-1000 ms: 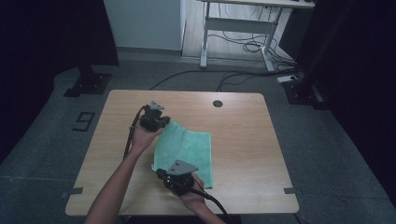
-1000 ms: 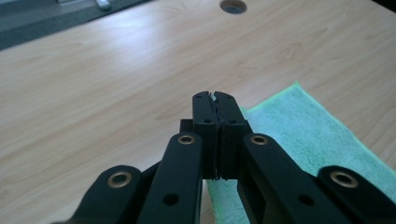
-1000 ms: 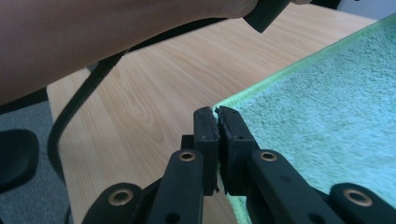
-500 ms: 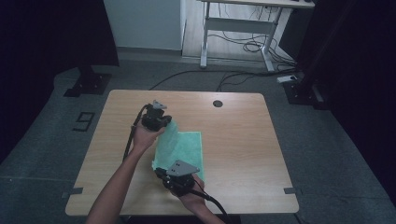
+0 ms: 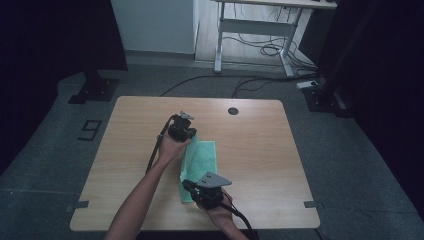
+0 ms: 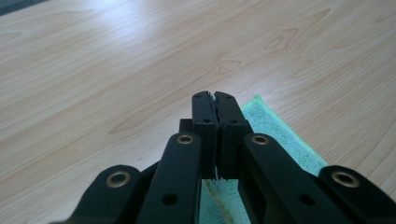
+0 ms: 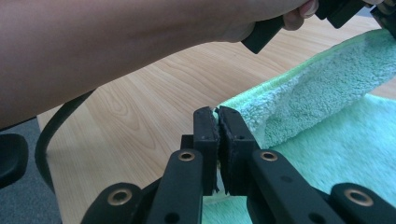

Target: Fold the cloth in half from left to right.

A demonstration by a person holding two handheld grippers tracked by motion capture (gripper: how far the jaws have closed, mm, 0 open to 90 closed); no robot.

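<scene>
Since a second ago I'm folding the green towel [image 5: 205, 162] narrower on the wooden table [image 5: 260, 150], both my left gripper [image 5: 192, 134] and right gripper [image 5: 186, 185] clenched on its left-edge corners, carrying that edge rightward over, fold roughly half done.

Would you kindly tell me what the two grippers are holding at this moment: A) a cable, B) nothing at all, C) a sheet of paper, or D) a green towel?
D: the left gripper and the right gripper are each shut on an edge of the green towel, lifting one side of it off the table.
</scene>
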